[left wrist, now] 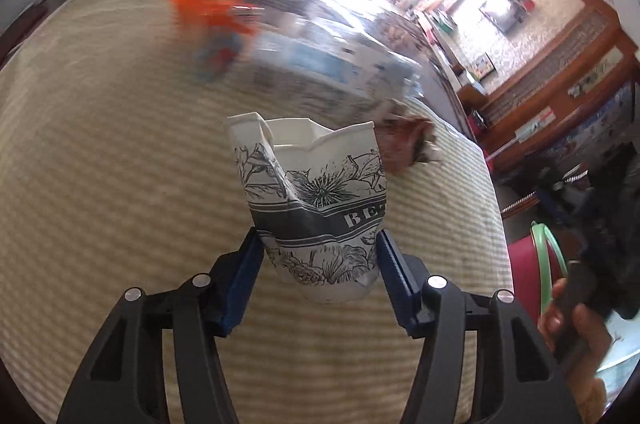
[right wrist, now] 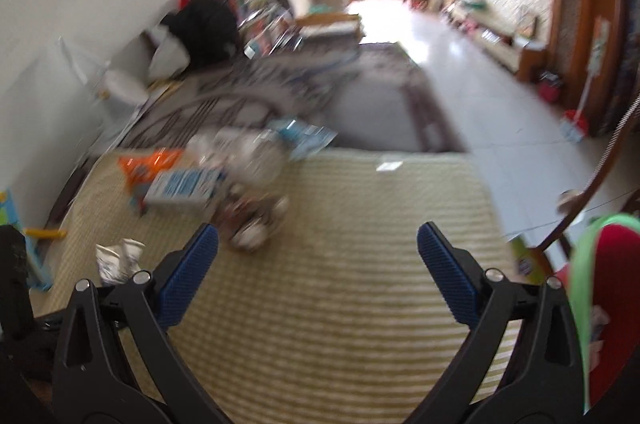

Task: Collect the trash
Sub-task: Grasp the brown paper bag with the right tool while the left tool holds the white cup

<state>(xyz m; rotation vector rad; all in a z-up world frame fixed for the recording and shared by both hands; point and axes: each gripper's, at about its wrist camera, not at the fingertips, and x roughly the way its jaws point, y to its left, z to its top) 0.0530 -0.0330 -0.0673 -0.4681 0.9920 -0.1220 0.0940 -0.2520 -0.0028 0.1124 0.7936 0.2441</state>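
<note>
The left gripper's (left wrist: 318,264) fingers are closed on the cup (left wrist: 316,208) at frame centre; the right gripper (right wrist: 318,260) is spread wide, empty. Thin, already-crumpled paper: light squeezing low down is judged best.

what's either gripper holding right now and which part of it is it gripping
The left gripper clamps the crumpled paper cup by its lower sides, near the base. The right gripper is open and holds nothing.
</note>
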